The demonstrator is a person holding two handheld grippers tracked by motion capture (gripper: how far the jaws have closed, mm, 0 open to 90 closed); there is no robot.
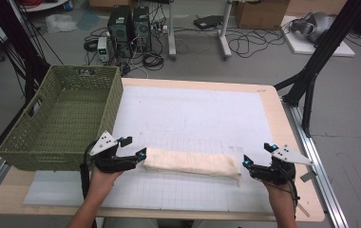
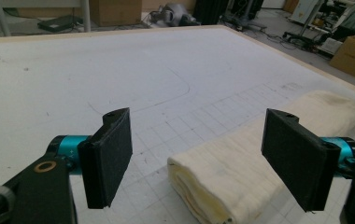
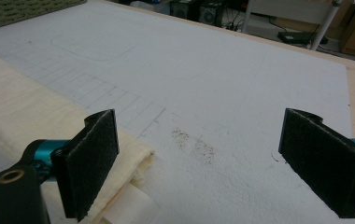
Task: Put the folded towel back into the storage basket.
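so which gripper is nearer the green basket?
Left. The left gripper sits just off the green basket, by its near right corner, at the folded towel's left end. The right gripper is at the towel's far end, away from the basket.

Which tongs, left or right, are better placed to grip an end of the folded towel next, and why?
Left, probably. The left tongs stand open with the folded towel end lying between the jaws. The right tongs are open too, but the towel's corner sits off beside one jaw.
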